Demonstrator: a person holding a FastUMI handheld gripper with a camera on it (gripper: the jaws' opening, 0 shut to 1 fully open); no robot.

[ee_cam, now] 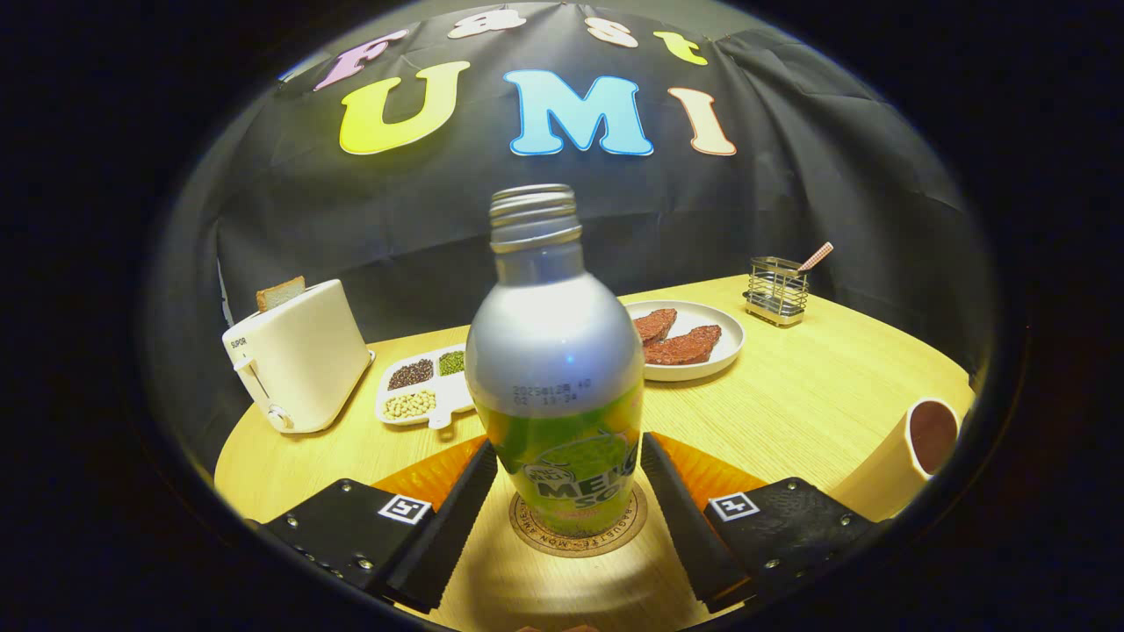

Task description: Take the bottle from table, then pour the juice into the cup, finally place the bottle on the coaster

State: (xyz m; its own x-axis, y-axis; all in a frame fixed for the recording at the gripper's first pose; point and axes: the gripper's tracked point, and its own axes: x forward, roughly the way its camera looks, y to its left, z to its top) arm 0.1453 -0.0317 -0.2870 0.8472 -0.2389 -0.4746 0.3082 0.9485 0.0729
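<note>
Gripper view: bottle [555, 369] is stood upright on the coaster [578, 525], between the fingers of the hand-held gripper [569, 491].

Fingers are spread apart, both seemingly clear of the bottle, judged a release after placement. Cup [909, 452] is set off right on the counter [817, 395]; its contents are hard to make out, and the coaster is mostly covered.

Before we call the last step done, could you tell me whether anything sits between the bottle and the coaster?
Nothing visible does: the bottle stands upright on the coaster, between the fingers of the gripper, which flank it with gaps.
</note>
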